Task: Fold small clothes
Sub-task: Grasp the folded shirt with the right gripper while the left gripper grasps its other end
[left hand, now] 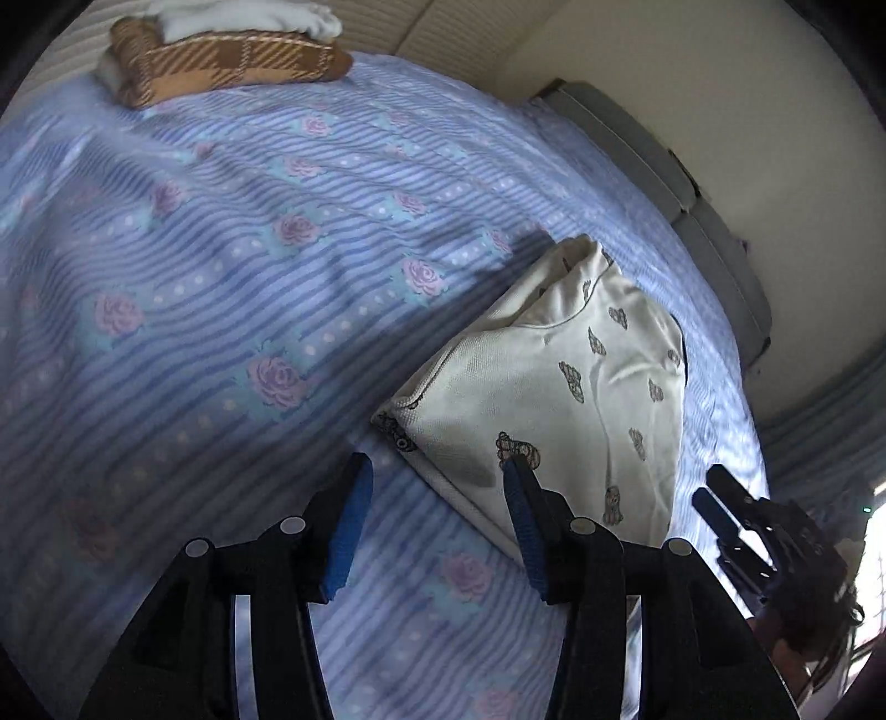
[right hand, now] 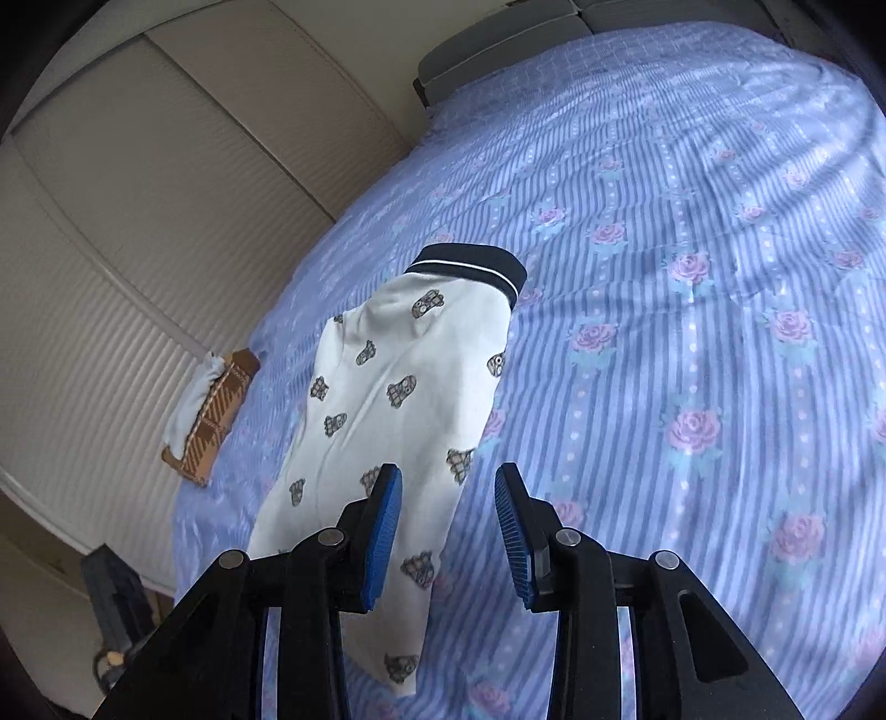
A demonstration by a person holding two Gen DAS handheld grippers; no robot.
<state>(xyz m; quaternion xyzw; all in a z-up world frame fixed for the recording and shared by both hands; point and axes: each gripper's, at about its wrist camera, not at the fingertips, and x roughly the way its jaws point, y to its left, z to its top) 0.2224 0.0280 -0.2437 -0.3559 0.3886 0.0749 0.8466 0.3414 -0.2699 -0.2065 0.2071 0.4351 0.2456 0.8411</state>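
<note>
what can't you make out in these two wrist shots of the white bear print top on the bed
- Left wrist view: white top's near edge hidden behind the left gripper finger.
- Right wrist view: its lower end covered by the right gripper.
- Folded pile: top cropped by the lens rim.
- Floral bedspread: print blurred at left.

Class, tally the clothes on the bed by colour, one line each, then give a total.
White with bear print: 1, the folded garment
Brown plaid: 1, the folded piece
Plain white: 1, the item on it
Total: 3
</note>
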